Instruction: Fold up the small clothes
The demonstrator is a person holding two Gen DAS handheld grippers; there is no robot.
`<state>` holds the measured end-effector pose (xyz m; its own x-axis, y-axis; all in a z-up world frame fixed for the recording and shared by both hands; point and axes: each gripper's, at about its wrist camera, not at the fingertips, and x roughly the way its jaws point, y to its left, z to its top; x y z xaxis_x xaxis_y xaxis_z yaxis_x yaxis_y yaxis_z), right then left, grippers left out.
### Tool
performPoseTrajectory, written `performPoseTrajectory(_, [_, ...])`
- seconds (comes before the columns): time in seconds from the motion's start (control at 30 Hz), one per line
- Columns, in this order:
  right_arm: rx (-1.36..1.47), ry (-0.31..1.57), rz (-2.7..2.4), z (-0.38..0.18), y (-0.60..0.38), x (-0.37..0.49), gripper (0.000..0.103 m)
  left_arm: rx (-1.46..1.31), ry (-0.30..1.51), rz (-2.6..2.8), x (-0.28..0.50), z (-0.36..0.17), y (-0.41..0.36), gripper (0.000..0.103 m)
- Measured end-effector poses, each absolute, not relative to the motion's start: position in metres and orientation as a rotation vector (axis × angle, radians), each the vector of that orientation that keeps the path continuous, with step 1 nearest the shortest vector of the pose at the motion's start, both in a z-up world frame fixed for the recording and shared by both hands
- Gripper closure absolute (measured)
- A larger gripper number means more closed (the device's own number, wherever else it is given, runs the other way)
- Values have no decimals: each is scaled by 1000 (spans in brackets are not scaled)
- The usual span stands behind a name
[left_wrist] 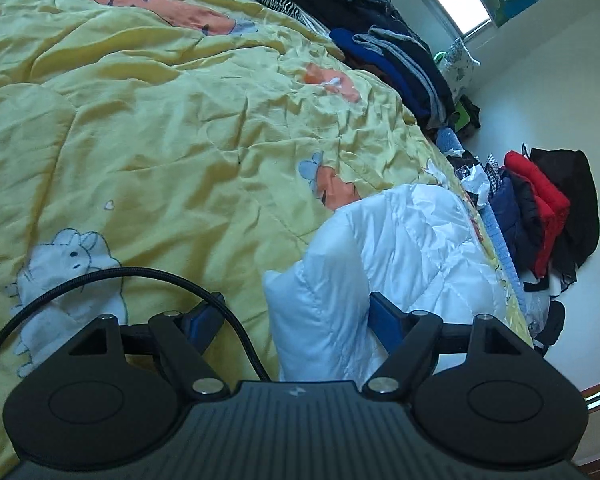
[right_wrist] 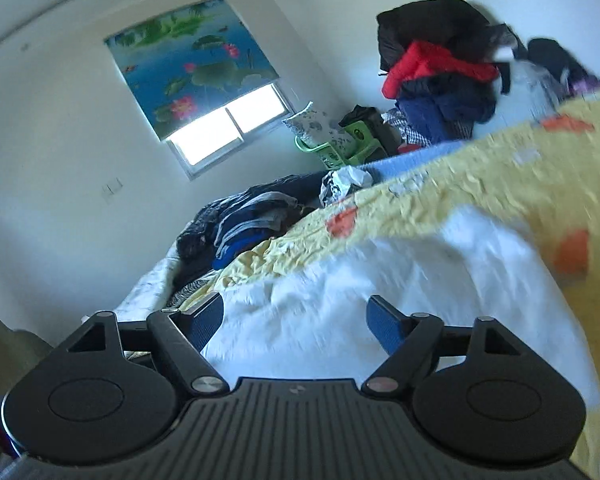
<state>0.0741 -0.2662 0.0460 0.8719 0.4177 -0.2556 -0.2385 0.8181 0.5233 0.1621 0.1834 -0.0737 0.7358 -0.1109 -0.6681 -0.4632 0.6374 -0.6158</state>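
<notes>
**White puffy jacket let go on the yellow quilt**

The white puffy jacket lies bunched near the edge of the bed, on top of the yellow quilt with the cartoon animals. It looks partly folded, with one thick end doubled up.

The left gripper hangs over that thick end. Its jaws stand wide apart. The jacket sits between them, but the blue pads do not squeeze it, so it is let go.

The right gripper also has its jaws spread wide, and nothing is pinched in them. The white jacket lies under it. This view is smeared, so I cannot tell how neat the fold is on that side.

I think one fold has just been laid down and both grippers are free. The next move likely calls for finding a new edge of the jacket, pinching it on both sides, and bringing it over flat. The cloth is slippery and fat, so it may spring open again.

A pile of dark clothes waits farther along the bed.
</notes>
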Motion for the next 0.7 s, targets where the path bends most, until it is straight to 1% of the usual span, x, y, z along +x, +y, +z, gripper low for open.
performPoseTrajectory(0.07, [515, 393, 389, 50, -264, 87, 14, -856, 735, 213, 166, -75, 182, 25])
performPoseTrajectory(0.1, [515, 401, 383, 48, -264, 93, 13, -847, 738, 212, 167, -74, 182, 25])
performPoseTrajectory(0.23, [514, 496, 299, 19, -271, 118, 13, -827, 738, 207, 173, -74, 179, 25])
performPoseTrajectory(0.33, [503, 639, 216, -16, -278, 135, 15, -798, 737, 198, 176, -74, 176, 23])
performPoseTrajectory(0.37, [509, 681, 215, -25, -281, 138, 18, -792, 734, 193, 176, -74, 176, 22])
performPoseTrajectory(0.47, [505, 731, 212, -30, -283, 141, 19, -751, 724, 180, 177, -75, 172, 21])
performPoseTrajectory(0.53, [494, 725, 174, -15, -279, 142, 18, -726, 719, 177, 179, -75, 171, 21])
performPoseTrajectory(0.63, [457, 595, 189, 20, -265, 136, 18, -694, 722, 172, 181, -75, 169, 22])
performPoseTrajectory(0.67, [444, 554, 205, 31, -258, 134, 16, -691, 725, 170, 182, -74, 169, 22])
performPoseTrajectory(0.7, [442, 529, 228, 37, -253, 133, 13, -688, 727, 169, 182, -74, 169, 22])
